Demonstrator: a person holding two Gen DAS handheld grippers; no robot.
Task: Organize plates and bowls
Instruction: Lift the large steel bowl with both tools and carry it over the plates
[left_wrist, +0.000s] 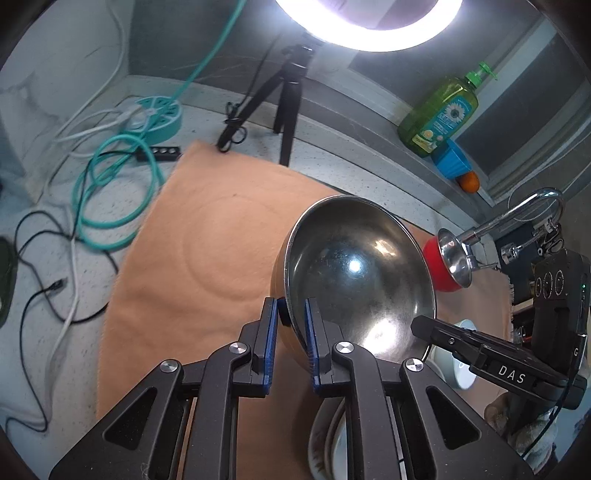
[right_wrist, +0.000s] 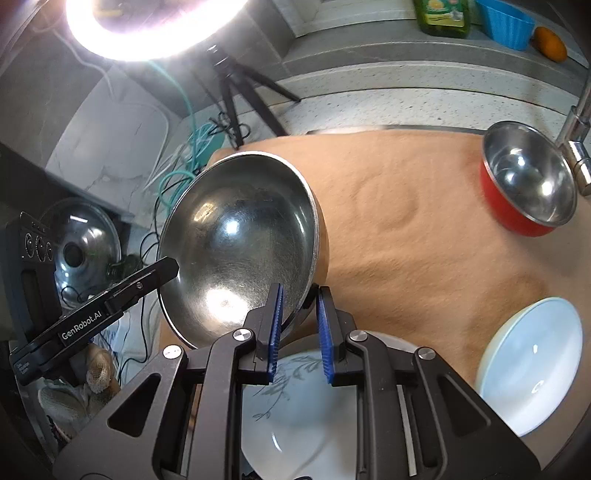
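Note:
A large steel bowl (left_wrist: 360, 273) is held tilted above the orange cloth (left_wrist: 207, 240) by both grippers on opposite sides of its rim. My left gripper (left_wrist: 291, 317) is shut on the rim. My right gripper (right_wrist: 299, 295) is shut on the rim of the same bowl (right_wrist: 240, 243). Under the bowl sits a white plate with a leaf pattern (right_wrist: 295, 413). A pale blue plate (right_wrist: 532, 365) lies at the right. A small red bowl with a steel inside (right_wrist: 528, 184) stands at the far right; it also shows in the left wrist view (left_wrist: 445, 258).
A ring light on a black tripod (left_wrist: 288, 92) stands behind the cloth. Teal and white cables (left_wrist: 110, 177) lie at the left. A green soap bottle (left_wrist: 439, 114), a blue cup (left_wrist: 452, 162) and an orange sit on the ledge. A chrome tap (left_wrist: 517, 214) curves over the red bowl.

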